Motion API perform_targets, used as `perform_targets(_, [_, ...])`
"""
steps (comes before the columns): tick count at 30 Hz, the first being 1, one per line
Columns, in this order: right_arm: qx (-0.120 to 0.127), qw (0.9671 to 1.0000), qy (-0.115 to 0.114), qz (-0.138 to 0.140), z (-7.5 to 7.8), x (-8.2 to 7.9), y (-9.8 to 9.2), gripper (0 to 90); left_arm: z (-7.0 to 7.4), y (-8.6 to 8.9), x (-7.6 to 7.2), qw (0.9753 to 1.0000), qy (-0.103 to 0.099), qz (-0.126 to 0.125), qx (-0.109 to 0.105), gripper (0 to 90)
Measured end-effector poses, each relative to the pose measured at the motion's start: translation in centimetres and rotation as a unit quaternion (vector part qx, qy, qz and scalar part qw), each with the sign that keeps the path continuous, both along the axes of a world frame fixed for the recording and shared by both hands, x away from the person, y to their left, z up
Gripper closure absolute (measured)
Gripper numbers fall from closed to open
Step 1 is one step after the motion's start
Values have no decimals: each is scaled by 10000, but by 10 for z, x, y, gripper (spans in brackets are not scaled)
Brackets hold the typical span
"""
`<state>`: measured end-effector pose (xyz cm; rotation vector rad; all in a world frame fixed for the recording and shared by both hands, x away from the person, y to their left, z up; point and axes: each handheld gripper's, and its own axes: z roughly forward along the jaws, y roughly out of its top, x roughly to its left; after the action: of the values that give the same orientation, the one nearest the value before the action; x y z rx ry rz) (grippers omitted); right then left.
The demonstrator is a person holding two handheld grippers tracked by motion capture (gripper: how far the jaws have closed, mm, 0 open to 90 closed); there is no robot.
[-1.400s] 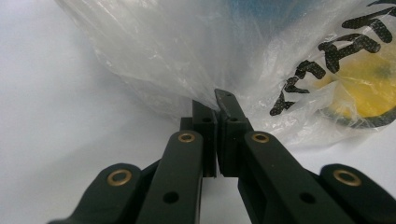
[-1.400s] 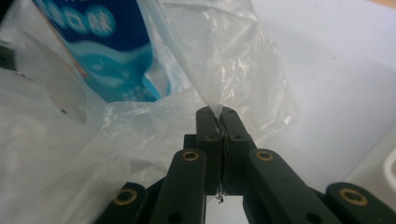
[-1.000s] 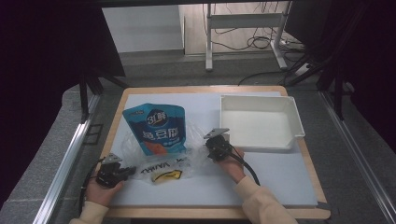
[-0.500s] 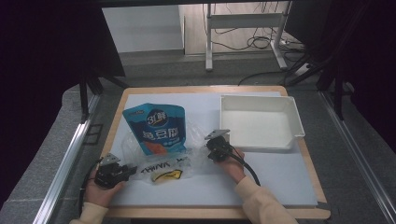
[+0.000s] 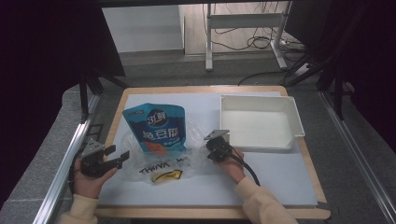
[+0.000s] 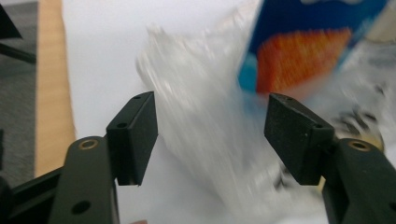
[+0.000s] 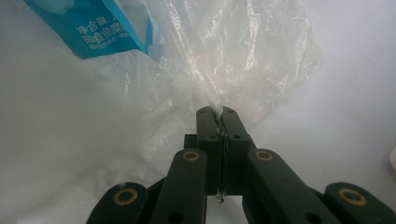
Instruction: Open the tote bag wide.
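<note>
A clear plastic bag [image 5: 163,164] with black lettering and a yellow mark lies on the white mat. A blue pouch [image 5: 156,127] with an orange patch rests with its lower end in or on the bag. My right gripper [image 7: 216,112] is shut on a pinched fold of the clear bag [image 7: 224,56], near the blue pouch [image 7: 93,25]. In the high view the right gripper [image 5: 211,150] sits at the bag's right edge. My left gripper [image 5: 125,156] is open at the bag's left edge. Its jaws [image 6: 210,135] stand wide apart around the bag's film [image 6: 196,107], not touching it.
A white empty tray [image 5: 259,122] stands at the back right of the mat. The wooden table edge [image 5: 201,88] frames the mat. A metal rail [image 5: 65,158] runs along the left side. Bare mat [image 5: 275,177] lies at the front right.
My left gripper has edged right, toward the bag's left edge. The right gripper keeps its hold and has hardly moved.
</note>
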<state>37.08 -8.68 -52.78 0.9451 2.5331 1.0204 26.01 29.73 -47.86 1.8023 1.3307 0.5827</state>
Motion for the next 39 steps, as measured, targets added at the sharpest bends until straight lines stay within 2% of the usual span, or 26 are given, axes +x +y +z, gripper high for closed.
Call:
perform_targets(3, [-4, 10000, 6, 0, 0, -1, 0, 879, 5, 3, 22, 10000, 30, 90, 2, 388])
perform_targets(5, [2, 10000, 8, 1, 0, -1, 1, 879, 6, 5, 39, 9999, 142, 62, -18, 377])
perform_targets(7, [4, 10000, 11, 1, 0, -1, 0, 879, 5, 8, 53, 9999, 126, 110, -1, 369])
perform_targets(9, [2, 10000, 10, 7, 0, -1, 0, 879, 3, 12, 70, 9997, 231, 70, -97, 353])
perform_targets(11, [-2, 10000, 5, 9, -1, 0, 1, 879, 0, 13, 80, 9994, 293, 71, -138, 341])
perform_targets(12, [-2, 10000, 5, 9, -1, 0, 1, 879, 0, 13, 80, 9994, 293, 71, -138, 331])
perform_targets(13, [-1, 10000, 6, 8, 0, -1, 1, 879, -4, 14, 90, 9991, 394, 58, -174, 324])
perform_targets(15, [1, 10000, 14, 4, 0, -1, 1, 879, -8, 14, 97, 9982, 544, -19, -234, 313])
perform_targets(19, [4, 10000, 7, 3, 0, -1, 1, 879, -18, 12, 102, 9958, 871, -200, -203, 299])
perform_targets(20, [-2, 10000, -2, 10, -1, -1, 1, 879, -23, 11, 103, 9947, 981, -286, -134, 319])
perform_targets(22, [-1, 10000, -10, 11, -1, -2, 1, 879, -29, 8, 104, 9937, 1079, -294, -47, 383])
perform_targets(25, [7, 10000, -31, 12, 0, -2, 1, 879, -33, 8, 104, 9930, 1131, -330, -37, 585])
perform_targets(27, [14, 10000, -54, 7, 1, -2, 1, 879, -32, 6, 102, 9936, 1069, -363, -2, 730])
perform_targets(30, [25, 10000, -82, -19, 2, -2, 0, 879, -30, 6, 99, 9946, 978, -337, 52, 855])
perform_targets(34, [41, 9999, -104, -45, 2, -1, -2, 879, -32, 10, 95, 9954, 945, -163, 17, 884])
perform_targets(39, [1, 9999, -82, -113, 0, 1, -3, 879, -46, 16, 92, 9931, 1169, -2, 54, 888])
